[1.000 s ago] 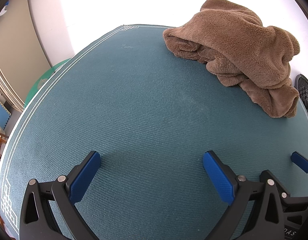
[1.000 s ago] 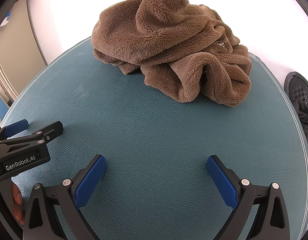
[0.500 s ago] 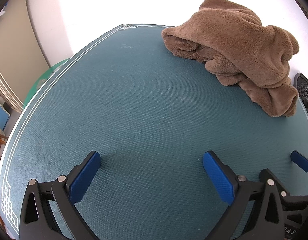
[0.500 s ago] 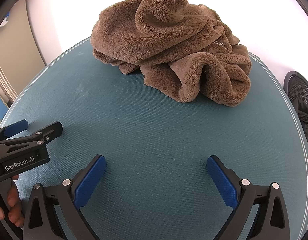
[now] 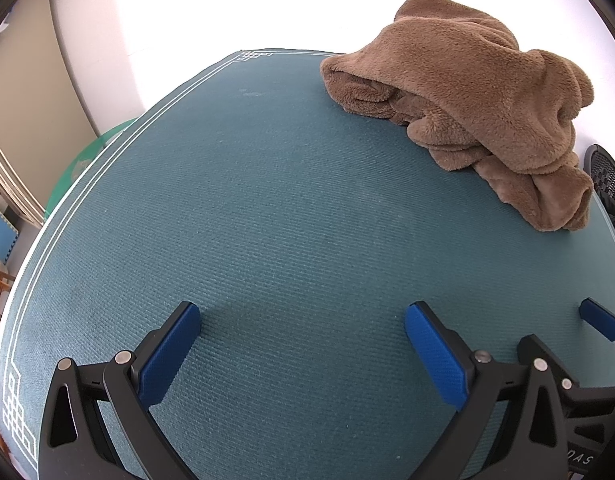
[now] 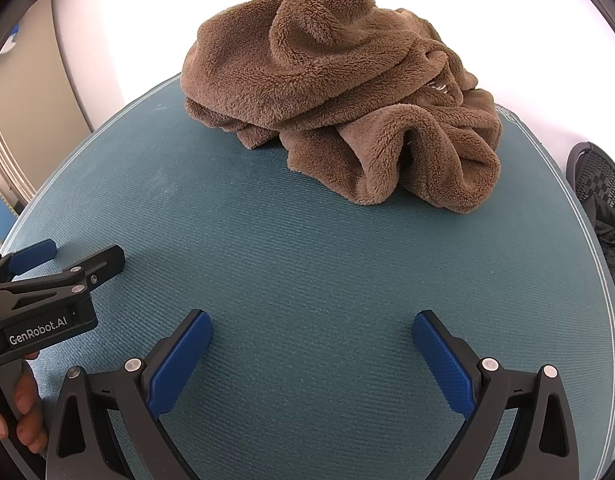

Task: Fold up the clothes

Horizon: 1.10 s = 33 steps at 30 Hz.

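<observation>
Your brown fleece garment (image 6: 343, 92) is lying bunched at the far edge of the teal mat (image 6: 307, 280), and its folds are burying whatever sleeves, collar or hem it has, so you are not seeing what kind of garment it is. A pale mark in one fold is showing too small to read. The right wrist view's left edge is cutting off your left gripper (image 6: 51, 256) and the hand (image 6: 23, 416) holding it. A black mesh chair (image 6: 595, 172) is sitting half out of frame at the right.

brown fleece garment (image 6: 339, 92), teal mat (image 5: 267, 220)
</observation>
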{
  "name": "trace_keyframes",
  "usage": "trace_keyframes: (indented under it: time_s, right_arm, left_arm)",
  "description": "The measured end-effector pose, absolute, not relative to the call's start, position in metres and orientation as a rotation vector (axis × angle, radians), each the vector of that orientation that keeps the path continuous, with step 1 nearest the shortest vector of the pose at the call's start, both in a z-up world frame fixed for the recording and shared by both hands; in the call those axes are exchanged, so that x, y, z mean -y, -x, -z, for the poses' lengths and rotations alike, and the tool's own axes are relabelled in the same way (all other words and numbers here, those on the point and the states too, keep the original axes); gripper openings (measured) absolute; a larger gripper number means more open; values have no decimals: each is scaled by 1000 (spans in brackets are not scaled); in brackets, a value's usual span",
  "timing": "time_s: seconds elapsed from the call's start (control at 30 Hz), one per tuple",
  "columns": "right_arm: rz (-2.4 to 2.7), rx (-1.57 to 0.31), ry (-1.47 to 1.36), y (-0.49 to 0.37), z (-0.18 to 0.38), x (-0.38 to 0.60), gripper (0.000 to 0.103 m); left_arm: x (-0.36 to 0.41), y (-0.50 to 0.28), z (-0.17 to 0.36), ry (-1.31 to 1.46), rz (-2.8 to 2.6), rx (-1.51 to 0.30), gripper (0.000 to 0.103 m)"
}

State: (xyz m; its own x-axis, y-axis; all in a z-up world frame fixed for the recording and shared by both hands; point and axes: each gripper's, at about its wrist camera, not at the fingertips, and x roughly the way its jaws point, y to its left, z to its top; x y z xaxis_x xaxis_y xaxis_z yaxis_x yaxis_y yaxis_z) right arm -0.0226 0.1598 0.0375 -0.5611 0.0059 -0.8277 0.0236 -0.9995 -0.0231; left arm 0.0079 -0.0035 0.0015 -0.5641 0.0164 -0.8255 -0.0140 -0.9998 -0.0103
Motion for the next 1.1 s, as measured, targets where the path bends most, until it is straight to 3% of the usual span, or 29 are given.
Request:
trace_keyframes:
  time_s: [0.2,0.43,0.77,0.9,0.97,1.03,1.1]
  right_arm:
    - [2765,-28,-1467,21,-39,-161,102]
    - [2831,233,-1228,20,-82,-215,102]
    - [2636,371,-869,97,-151,-219,102]
    - [2581,449,-909,134,-146,-215,101]
    - [2559,460,-950,148,-137,-213,93]
    - [2547,452,-982,156,-129,-208,75]
    - [2553,418,-999,160,-125,-203,64]
  left_arm:
    - [2,-7,-2,1463,-2765,0,102]
    - [1,-6,-2,1464,-2765,0,102]
    - [2,-6,-2,1465,-2766,0,102]
    - [2,-6,-2,1465,-2767,0,102]
    - [1,-6,-2,1465,-2767,0,102]
    - [1,-5,-2,1465,-2767,0,102]
    - [1,-5,-2,1465,-2767,0,102]
